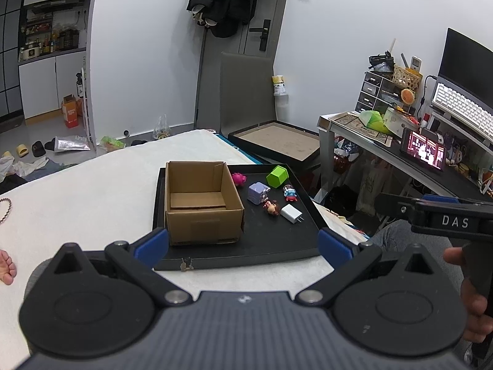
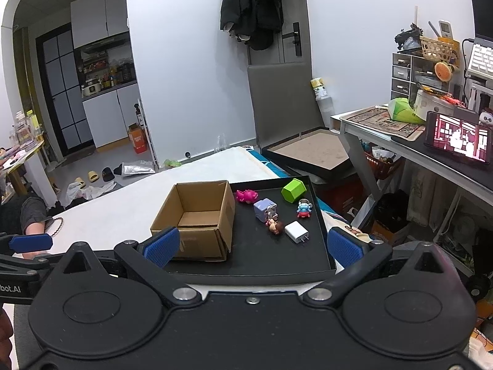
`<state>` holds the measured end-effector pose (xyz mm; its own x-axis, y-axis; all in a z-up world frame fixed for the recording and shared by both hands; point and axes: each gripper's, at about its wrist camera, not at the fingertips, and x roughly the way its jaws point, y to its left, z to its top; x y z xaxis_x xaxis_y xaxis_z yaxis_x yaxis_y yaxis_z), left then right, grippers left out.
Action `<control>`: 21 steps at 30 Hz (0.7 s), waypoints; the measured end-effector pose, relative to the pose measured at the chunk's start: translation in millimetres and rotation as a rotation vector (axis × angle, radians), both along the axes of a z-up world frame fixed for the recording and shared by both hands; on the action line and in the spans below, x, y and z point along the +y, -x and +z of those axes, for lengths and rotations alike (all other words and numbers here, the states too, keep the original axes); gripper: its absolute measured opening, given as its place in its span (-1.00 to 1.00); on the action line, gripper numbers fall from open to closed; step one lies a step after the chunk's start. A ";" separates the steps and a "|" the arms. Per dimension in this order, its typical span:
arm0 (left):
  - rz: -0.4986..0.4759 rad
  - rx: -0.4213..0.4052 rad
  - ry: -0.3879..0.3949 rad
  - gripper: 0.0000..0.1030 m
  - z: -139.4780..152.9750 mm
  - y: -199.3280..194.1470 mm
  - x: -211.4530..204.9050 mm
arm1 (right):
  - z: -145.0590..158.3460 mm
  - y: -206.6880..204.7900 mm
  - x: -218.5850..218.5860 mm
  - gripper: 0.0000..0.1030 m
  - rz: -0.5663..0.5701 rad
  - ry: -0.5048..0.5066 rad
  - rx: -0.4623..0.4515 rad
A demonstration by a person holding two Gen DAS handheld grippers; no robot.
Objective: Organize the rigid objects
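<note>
A black tray (image 1: 277, 243) (image 2: 277, 265) lies on a white bed. An open, empty cardboard box (image 1: 200, 203) (image 2: 197, 219) stands on its left half. Right of the box lie a pink toy (image 1: 238, 178) (image 2: 246, 196), a green hexagonal block (image 1: 277, 176) (image 2: 293, 190), a lilac cube toy (image 1: 258, 193) (image 2: 265, 210), a blue-red figure (image 1: 289, 193) (image 2: 304, 209), a brown-haired figure (image 1: 271, 207) (image 2: 275, 226) and a white charger plug (image 1: 291, 213) (image 2: 297, 232). My left gripper (image 1: 243, 246) and right gripper (image 2: 252, 246) both hover open at the tray's near edge, holding nothing.
A grey desk (image 2: 400, 145) with a lit phone (image 2: 459, 141), drawers and keyboard stands at the right. A flat black lid (image 1: 277, 143) leans past the tray. A bead chain (image 1: 6, 211) lies on the bed at left. Shoes and bags litter the floor behind.
</note>
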<state>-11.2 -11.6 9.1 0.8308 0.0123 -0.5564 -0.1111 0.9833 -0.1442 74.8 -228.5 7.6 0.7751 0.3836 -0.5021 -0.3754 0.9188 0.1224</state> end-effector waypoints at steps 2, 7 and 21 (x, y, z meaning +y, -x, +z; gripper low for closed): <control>0.001 0.001 0.000 0.99 0.1 -0.2 -0.1 | -0.1 -0.3 0.0 1.00 0.001 0.001 0.000; -0.003 0.001 0.002 0.99 1.1 -0.4 -1.5 | -0.6 -0.9 -1.1 1.00 -0.002 0.000 0.002; -0.008 0.006 0.001 0.99 1.8 -3.2 -5.4 | -2.5 -0.5 -0.8 1.00 -0.005 0.005 0.008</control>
